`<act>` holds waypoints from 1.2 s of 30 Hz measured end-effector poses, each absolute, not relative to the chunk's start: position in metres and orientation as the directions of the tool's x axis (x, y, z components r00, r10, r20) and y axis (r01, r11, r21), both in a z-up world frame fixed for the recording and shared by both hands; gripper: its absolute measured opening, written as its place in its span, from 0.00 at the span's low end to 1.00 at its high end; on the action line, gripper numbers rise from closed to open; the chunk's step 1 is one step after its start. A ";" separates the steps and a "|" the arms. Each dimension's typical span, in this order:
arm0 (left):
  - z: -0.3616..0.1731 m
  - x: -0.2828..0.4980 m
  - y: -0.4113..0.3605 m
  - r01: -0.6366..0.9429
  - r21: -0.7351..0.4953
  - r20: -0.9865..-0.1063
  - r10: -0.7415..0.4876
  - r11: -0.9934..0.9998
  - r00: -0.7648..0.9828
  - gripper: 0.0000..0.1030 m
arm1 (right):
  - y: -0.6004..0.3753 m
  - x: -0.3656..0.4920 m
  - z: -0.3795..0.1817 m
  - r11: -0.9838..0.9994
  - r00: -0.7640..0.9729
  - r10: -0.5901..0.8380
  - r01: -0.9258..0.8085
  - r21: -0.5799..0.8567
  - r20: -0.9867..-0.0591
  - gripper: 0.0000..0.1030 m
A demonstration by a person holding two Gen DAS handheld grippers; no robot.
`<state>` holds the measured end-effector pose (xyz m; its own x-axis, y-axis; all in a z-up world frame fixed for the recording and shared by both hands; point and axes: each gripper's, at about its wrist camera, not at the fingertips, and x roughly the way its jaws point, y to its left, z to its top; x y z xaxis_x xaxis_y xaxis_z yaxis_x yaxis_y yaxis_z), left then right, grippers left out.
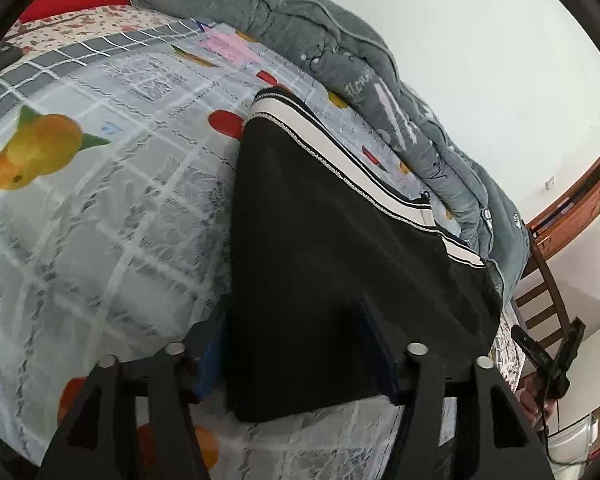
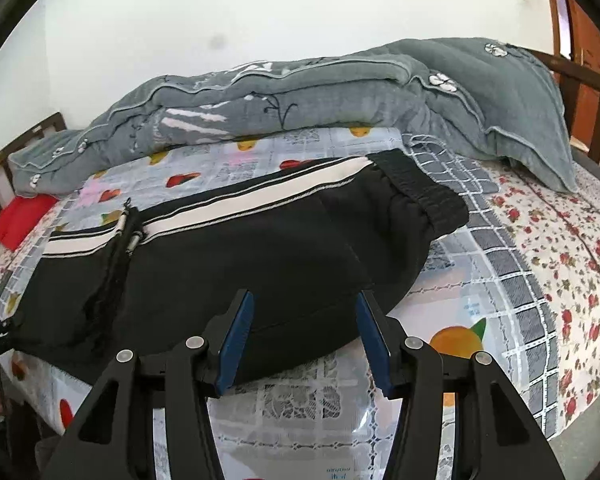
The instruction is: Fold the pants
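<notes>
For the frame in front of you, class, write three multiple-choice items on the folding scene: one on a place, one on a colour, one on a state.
1. Where do the black pants with a white side stripe lie?
A. on the fruit-print bed cover
B. on a wooden chair
C. on the floor

2. What colour is the rolled quilt behind them?
A. red
B. grey
C. yellow

3. How do the right gripper jaws stand?
A. shut tight
B. apart over the pants' near edge
C. clamped on the quilt

Key: 1 A, the cover shows all round them; 2 B, grey with white flowers; 3 B, blue pads stand apart.
</notes>
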<state>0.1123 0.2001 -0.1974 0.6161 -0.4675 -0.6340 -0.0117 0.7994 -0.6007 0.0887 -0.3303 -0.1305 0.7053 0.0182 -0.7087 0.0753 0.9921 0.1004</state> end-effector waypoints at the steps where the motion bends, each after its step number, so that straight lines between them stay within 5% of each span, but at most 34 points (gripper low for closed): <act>1: -0.196 0.120 0.197 -0.013 -0.592 -0.637 -0.459 0.806 0.620 0.62 | -0.332 0.088 -0.133 0.990 0.701 0.025 0.079 0.113 -0.713 0.50; 13: -0.197 0.105 0.191 -0.022 -0.601 -0.643 -0.467 0.799 0.608 0.62 | -0.327 0.072 -0.147 0.986 0.680 0.087 0.045 0.160 -0.728 0.50; 27: -0.211 0.075 0.189 -0.114 -0.737 -0.534 -0.470 0.666 0.703 0.62 | -0.329 0.065 -0.149 0.978 0.685 0.138 0.018 0.206 -0.715 0.50; 29: -0.211 0.078 0.191 -0.158 -0.736 -0.540 -0.430 0.658 0.723 0.56 | -0.337 0.061 -0.150 0.973 0.685 0.147 0.028 0.228 -0.714 0.50; 34: -0.199 0.087 0.186 -0.245 -0.672 -0.601 -0.323 0.698 0.731 0.19 | -0.352 0.057 -0.156 0.971 0.679 0.144 0.043 0.235 -0.720 0.50; 36: -0.182 0.091 0.175 -0.238 -0.612 -0.616 -0.266 0.754 0.742 0.17 | -0.359 0.055 -0.158 0.971 0.679 0.142 0.047 0.236 -0.720 0.50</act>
